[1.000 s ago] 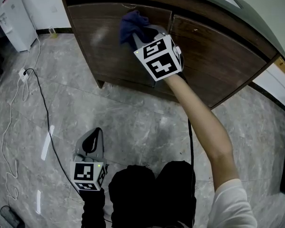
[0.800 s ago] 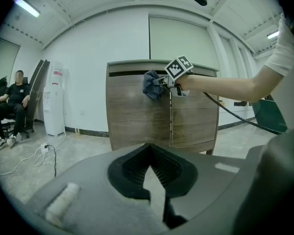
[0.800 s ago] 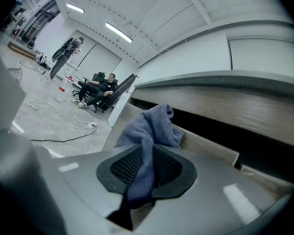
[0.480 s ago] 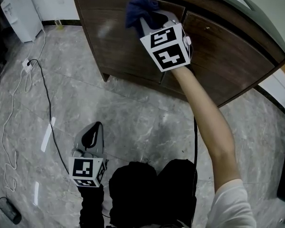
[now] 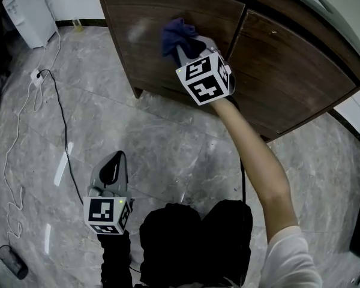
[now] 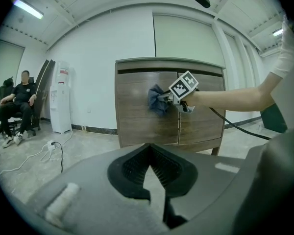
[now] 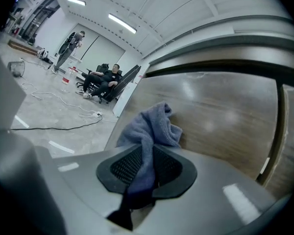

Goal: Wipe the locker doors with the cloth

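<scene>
A dark blue cloth (image 5: 177, 33) is pressed against the brown left locker door (image 5: 144, 53), a little left of the seam with the right door (image 5: 288, 77). My right gripper (image 5: 187, 48) is shut on the cloth at arm's length. In the right gripper view the cloth (image 7: 149, 129) bunches out past the jaws of the right gripper (image 7: 146, 166) onto the left door (image 7: 220, 116). My left gripper (image 5: 112, 171) hangs low over the floor, shut and holding nothing. The left gripper view shows the left gripper (image 6: 148, 153) pointing at the locker, with the cloth (image 6: 157, 101) far ahead.
A white water dispenser (image 5: 24, 11) stands left of the locker. A black cable (image 5: 57, 119) and a white power strip (image 5: 35, 75) lie on the grey marble floor, with a dark cylinder (image 5: 12, 261) at the lower left. A seated person (image 6: 17, 102) is far off left.
My right gripper has slid the cloth down the left door from near its top edge. The left gripper has stayed low by my side.
</scene>
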`<action>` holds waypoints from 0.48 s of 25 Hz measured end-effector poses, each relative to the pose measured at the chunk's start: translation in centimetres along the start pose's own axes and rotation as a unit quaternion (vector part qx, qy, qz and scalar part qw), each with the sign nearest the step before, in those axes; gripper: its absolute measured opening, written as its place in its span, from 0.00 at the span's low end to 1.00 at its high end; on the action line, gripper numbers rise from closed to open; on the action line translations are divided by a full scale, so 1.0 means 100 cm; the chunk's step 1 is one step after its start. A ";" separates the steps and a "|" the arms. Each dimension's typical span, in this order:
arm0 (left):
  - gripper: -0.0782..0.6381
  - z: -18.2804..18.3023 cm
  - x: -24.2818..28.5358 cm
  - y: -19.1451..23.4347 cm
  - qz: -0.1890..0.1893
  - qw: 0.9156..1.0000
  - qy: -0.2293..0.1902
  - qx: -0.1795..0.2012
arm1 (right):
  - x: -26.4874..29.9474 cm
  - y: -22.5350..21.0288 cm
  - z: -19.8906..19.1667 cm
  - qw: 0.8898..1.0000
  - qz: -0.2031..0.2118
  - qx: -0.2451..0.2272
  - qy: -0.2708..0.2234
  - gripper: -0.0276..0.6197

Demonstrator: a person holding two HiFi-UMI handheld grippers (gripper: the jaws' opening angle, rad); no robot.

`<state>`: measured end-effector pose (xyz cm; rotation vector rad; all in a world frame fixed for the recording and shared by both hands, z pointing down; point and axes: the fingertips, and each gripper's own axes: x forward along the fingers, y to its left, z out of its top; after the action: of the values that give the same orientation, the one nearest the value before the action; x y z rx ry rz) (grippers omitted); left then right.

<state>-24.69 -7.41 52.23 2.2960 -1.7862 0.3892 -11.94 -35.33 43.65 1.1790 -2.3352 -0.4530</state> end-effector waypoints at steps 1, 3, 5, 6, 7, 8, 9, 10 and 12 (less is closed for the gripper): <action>0.11 -0.001 0.000 0.002 0.002 1.000 0.001 -0.001 | 0.003 0.006 -0.007 1.000 0.003 -0.001 0.005 0.16; 0.11 -0.002 -0.001 0.004 0.004 1.000 0.002 -0.002 | 0.009 0.016 -0.020 1.000 0.010 0.000 0.012 0.16; 0.11 -0.004 0.000 0.006 0.005 1.000 0.004 -0.002 | 0.016 0.026 -0.032 1.000 0.016 0.004 0.020 0.16; 0.11 -0.005 0.001 0.007 0.005 1.000 0.005 -0.003 | 0.019 0.031 -0.038 1.000 0.019 0.005 0.024 0.16; 0.11 -0.006 0.002 0.008 0.005 1.000 0.006 -0.004 | 0.021 0.035 -0.043 0.999 0.022 0.006 0.027 0.16; 0.11 -0.007 0.002 0.009 0.005 1.000 0.007 -0.004 | 0.024 0.039 -0.048 0.999 0.025 0.006 0.030 0.16; 0.11 -0.008 0.003 0.010 0.005 1.000 0.008 -0.005 | 0.026 0.043 -0.053 0.999 0.027 0.007 0.034 0.16; 0.11 -0.009 0.003 0.011 0.006 1.000 0.009 -0.006 | 0.029 0.047 -0.057 0.999 0.030 0.007 0.037 0.16; 0.11 -0.010 0.005 0.013 0.007 1.000 0.011 -0.007 | 0.034 0.054 -0.067 0.998 0.036 0.008 0.045 0.16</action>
<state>-25.95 -7.82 53.35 2.2625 -1.7913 0.4018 -13.55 -35.48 52.78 1.0958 -2.2997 -0.3506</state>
